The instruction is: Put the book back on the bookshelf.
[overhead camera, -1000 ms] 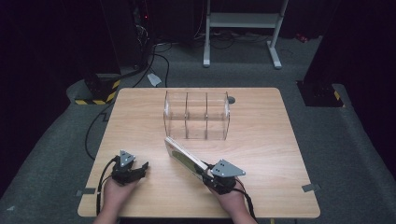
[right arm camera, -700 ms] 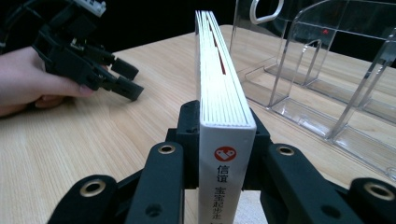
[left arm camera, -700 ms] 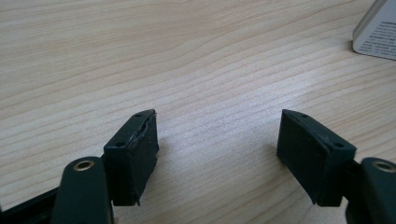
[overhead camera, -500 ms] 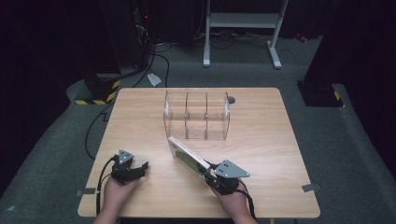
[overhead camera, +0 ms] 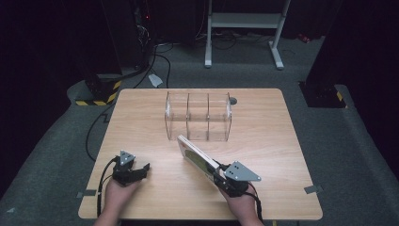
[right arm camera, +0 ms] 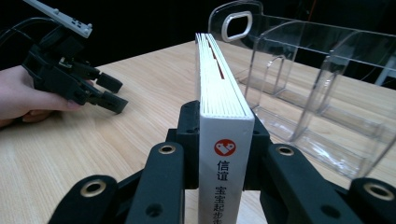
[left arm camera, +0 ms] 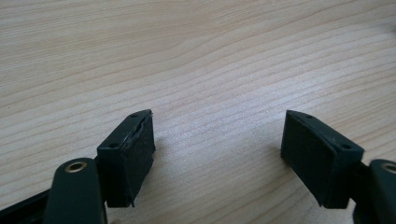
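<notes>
Two claws work over the pale wooden bench (overhead camera: 263, 122): right claw (right arm camera: 226, 140) clamps a thin white book (right arm camera: 219, 84) near the clear three-bay organizer (overhead camera: 198, 116), while left claw (left arm camera: 217, 140), just widening, grips nothing.

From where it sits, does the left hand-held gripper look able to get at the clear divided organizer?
Probably yes: the left hand-held gripper stands open and empty, with bare table between it and the organizer. The book lies off to the side.

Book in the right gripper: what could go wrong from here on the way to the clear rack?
1. The right gripper clamps the book only at its spine end; the long free end may sag or twist.
2. The clear rack has narrow slots, so a tilted book could hit a divider and push it.
3. The left gripper is open, away from the rack.
</notes>
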